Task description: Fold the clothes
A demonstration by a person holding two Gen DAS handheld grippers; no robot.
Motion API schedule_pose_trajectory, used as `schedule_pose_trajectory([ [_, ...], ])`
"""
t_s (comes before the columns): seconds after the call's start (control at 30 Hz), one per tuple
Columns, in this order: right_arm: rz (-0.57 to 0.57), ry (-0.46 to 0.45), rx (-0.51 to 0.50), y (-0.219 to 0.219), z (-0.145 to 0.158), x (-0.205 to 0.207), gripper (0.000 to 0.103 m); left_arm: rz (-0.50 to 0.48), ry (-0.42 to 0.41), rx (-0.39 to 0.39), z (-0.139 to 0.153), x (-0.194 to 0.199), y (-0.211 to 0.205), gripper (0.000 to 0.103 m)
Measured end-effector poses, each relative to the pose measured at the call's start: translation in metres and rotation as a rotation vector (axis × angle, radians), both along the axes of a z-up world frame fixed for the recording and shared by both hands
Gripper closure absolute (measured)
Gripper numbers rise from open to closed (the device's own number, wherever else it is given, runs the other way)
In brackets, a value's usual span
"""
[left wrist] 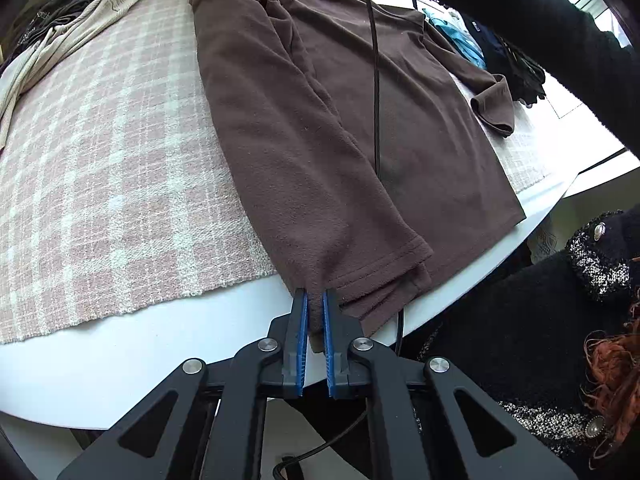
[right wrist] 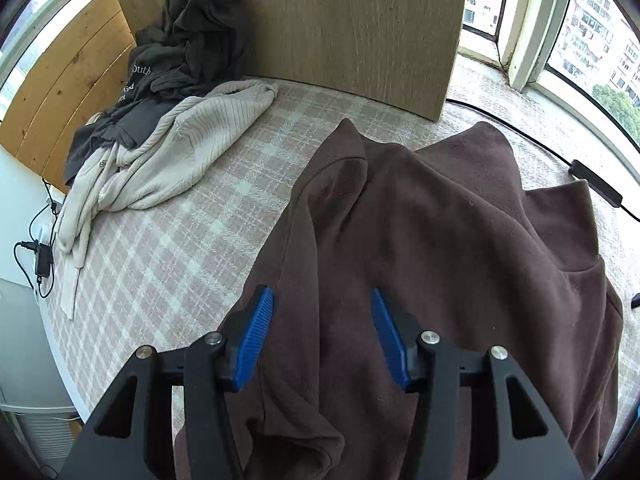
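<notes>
I have the brown top laid lengthwise on the checked cloth over the white desk, one side already turned in along its length. My left gripper has its fingers pressed together on the hem corner nearest me, which hangs just over the desk's rim. My right gripper is at the far shoulder end, fingers spread with brown fabric between them but not pinched.

I judge this to be the set-up for the next fold: hem gripped, shoulder not yet taken. The next move calls for closing the right fingers on the shoulder fold, then carrying both ends across together so the edge stays straight.

To the left the cloth lies open up to the cream knit and dark clothes heaped at the far corner. The other side is tighter: the loose sleeve lies there (a black cable hangs over the top too, and could snag).
</notes>
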State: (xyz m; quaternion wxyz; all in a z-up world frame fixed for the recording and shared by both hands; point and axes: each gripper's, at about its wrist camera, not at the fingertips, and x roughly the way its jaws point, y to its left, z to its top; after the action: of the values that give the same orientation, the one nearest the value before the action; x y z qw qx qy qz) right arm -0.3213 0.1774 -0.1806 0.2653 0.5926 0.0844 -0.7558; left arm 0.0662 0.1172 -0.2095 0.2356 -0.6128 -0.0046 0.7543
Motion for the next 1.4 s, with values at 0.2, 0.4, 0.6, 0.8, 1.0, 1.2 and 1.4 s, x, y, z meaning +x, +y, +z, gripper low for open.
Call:
schedule_pose_trajectory([
  [0.2,0.038,-0.026,-0.061,-0.012,-0.007,0.002,0.095,0.034,-0.002,0.004,0.0,0.005,-0.002,0.097],
  [0.4,0.011,-0.021,-0.07,0.008,-0.014,-0.001,0.095,0.135,-0.017,0.071,-0.005,0.03,-0.022,0.098],
  [0.6,0.011,0.05,-0.018,0.004,0.014,0.008,0.087,0.085,-0.029,0.02,-0.007,0.026,-0.017,0.099],
  [0.8,0.164,0.076,-0.035,0.005,0.046,0.051,0.084,0.102,-0.083,-0.043,-0.015,0.026,-0.033,0.1],
  [1.0,0.101,0.09,-0.209,0.09,0.108,0.083,0.084,0.163,-0.046,-0.054,0.023,0.027,-0.058,0.1],
  [1.2,0.044,0.118,-0.178,0.097,0.094,0.061,0.084,0.048,0.035,-0.003,0.022,-0.023,0.003,0.097],
  [1.4,0.143,0.081,-0.161,0.03,0.048,0.022,0.084,-0.019,-0.05,-0.022,-0.018,-0.04,0.027,0.097],
])
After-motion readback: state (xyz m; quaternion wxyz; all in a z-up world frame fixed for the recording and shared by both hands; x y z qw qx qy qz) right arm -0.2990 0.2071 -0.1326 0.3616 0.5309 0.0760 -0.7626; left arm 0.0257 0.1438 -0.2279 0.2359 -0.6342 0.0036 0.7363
